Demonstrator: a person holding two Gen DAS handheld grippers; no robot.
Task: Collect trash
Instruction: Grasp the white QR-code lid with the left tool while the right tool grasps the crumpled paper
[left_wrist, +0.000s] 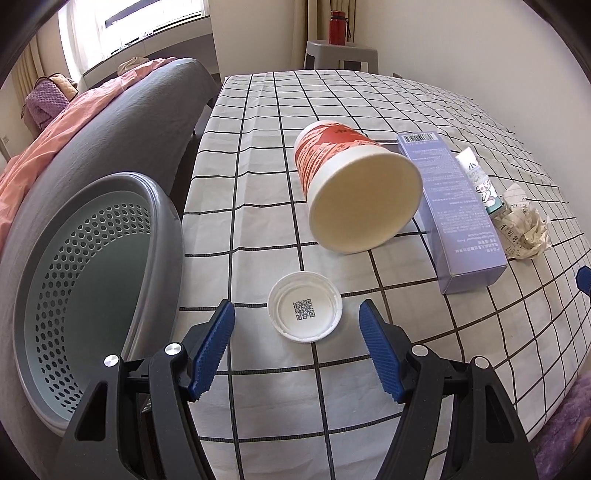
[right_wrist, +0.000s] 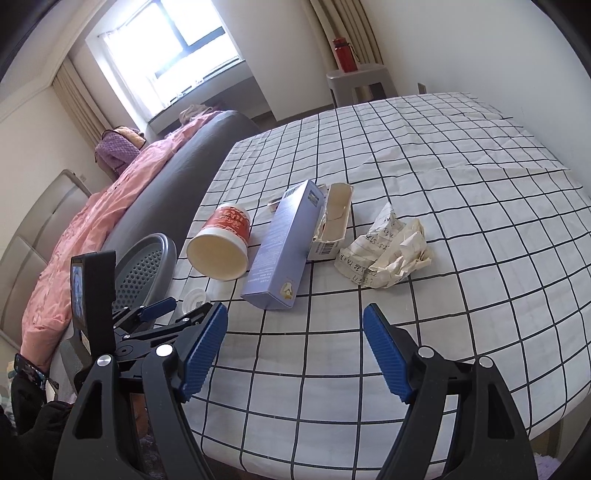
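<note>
A bright bedroom: a window behind, a bed with a pink quilt (right_wrist: 92, 221), and a table (left_wrist: 258, 155) under a white cloth checked in black. Off the table's left edge stands a grey perforated bin (left_wrist: 92, 266), tilted toward the camera. Just right of it, near the front edge, a white plastic lid (left_wrist: 305, 307) lies upside down, a QR code printed inside. Behind it a red-and-white paper cup (left_wrist: 354, 188) lies on its side, mouth facing forward, touching a lavender carton (left_wrist: 458, 206). Further right come a small opened white box (right_wrist: 330, 225) and a crumpled sheet of written paper (right_wrist: 388, 251).

The left hand-held gripper (left_wrist: 297, 325) hangs just short of the lid, jaws apart and empty, the lid roughly centred ahead of them. The lid looks like the step in hand; being low and flat, it probably wants the pads brought down onto its rim from both sides before closing, then a short carry left to the bin. The right hand-held gripper (right_wrist: 295, 332) is likewise spread and empty over bare cloth.

The bin's bottom is out of sight, and the left gripper partly covers the lid in the right view.
</note>
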